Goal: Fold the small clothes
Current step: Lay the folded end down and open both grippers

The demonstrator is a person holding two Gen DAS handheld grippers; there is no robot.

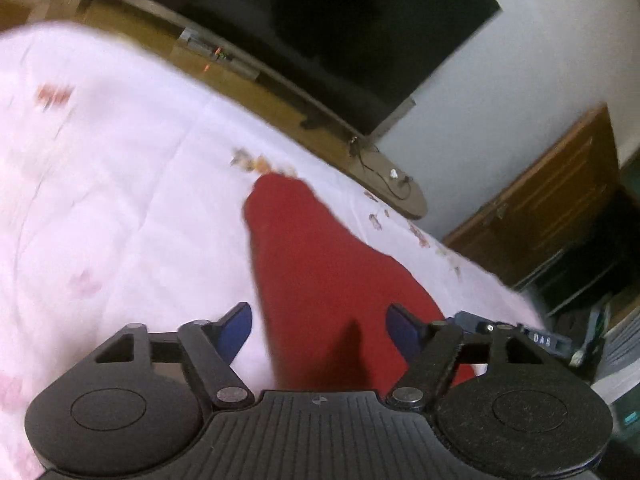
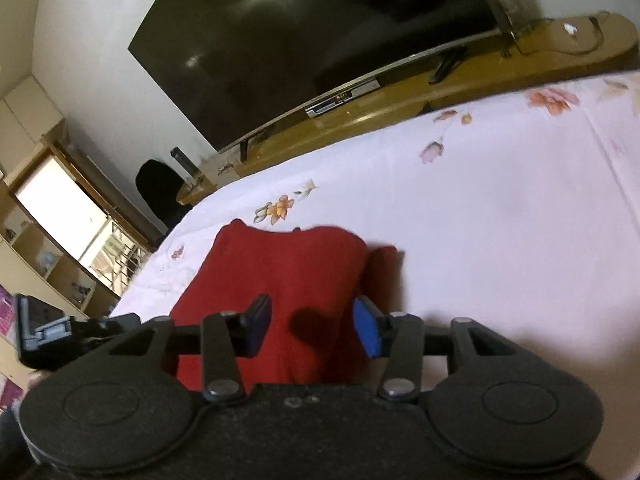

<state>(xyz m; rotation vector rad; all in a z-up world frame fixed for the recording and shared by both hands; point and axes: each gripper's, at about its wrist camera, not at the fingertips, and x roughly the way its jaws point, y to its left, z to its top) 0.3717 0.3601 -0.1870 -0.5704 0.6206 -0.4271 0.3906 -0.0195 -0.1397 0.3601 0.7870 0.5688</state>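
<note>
The red garment [image 2: 280,280] lay on the bed [image 2: 500,220]. Both the left tool [image 1: 320,328] and right tool [image 2: 314,326] hovered above it, fingers apart, seemingly ready to pinch an edge for folding.

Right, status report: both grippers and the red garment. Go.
Left gripper open, right gripper open, both empty. Red garment flat on floral bedsheet, between the jaws of each. Nothing in the way.
</note>
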